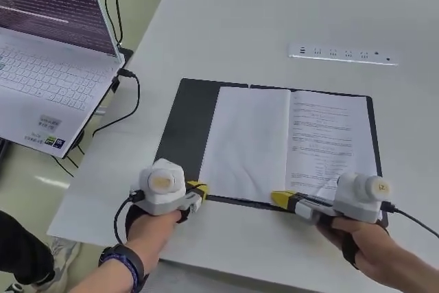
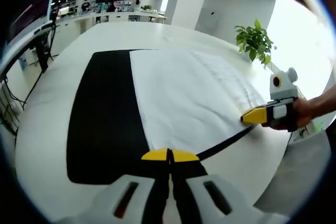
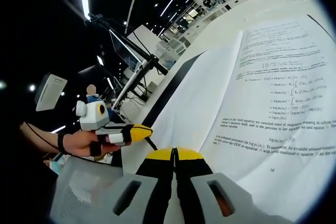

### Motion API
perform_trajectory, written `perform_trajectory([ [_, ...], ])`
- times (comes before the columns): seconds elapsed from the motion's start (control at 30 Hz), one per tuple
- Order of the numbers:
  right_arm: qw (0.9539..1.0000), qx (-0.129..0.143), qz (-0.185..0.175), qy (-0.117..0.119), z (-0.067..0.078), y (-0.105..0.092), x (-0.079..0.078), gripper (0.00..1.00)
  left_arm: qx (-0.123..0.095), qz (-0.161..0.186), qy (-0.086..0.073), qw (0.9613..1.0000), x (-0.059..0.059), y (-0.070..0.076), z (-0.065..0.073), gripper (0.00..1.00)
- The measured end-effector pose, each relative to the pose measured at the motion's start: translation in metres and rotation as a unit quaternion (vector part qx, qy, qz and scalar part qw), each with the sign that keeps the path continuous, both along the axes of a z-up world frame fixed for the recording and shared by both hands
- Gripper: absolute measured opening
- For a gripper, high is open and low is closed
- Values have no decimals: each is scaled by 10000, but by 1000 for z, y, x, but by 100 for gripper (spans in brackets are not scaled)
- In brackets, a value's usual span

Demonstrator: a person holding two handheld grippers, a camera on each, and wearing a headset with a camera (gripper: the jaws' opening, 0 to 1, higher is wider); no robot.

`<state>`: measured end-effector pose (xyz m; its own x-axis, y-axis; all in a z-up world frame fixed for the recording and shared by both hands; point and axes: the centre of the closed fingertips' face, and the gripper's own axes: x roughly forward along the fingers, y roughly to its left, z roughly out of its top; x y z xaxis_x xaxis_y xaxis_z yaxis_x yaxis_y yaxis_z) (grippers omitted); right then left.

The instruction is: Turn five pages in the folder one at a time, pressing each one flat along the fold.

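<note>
An open black folder (image 1: 184,123) lies on the white table, with a blank turned page (image 1: 248,143) on its left half and a printed page (image 1: 329,143) on its right. My left gripper (image 1: 199,189) is shut, its yellow tips at the folder's near edge by the blank page's corner; the left gripper view shows its tips (image 2: 169,155) over the black cover (image 2: 105,124). My right gripper (image 1: 280,199) is shut too, resting at the near edge close to the fold; the right gripper view shows its tips (image 3: 174,154) just below the printed page (image 3: 283,103).
A white laptop (image 1: 48,53) with cables stands at the far left. A power strip (image 1: 341,54) lies beyond the folder. The table's near edge (image 1: 226,265) runs just under both hands. A potted plant (image 2: 255,41) stands past the table.
</note>
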<state>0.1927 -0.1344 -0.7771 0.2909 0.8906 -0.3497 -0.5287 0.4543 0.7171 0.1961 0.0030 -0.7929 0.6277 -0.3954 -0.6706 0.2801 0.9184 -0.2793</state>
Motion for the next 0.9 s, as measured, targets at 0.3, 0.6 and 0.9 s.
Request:
perform_trajectory([
  [0.3, 9993, 245, -159, 254, 17, -1, -1, 0, -721, 189, 304, 9968, -1, -5, 5, 3],
  [0.6, 9997, -107, -207, -43, 20, -18, 1, 5, -772, -70, 136, 9969, -2, -20, 24, 15],
  [0.9, 9983, -357, -389, -248, 26, -37, 5, 17, -372, -631, -36, 9973, -6, -32, 38, 23],
])
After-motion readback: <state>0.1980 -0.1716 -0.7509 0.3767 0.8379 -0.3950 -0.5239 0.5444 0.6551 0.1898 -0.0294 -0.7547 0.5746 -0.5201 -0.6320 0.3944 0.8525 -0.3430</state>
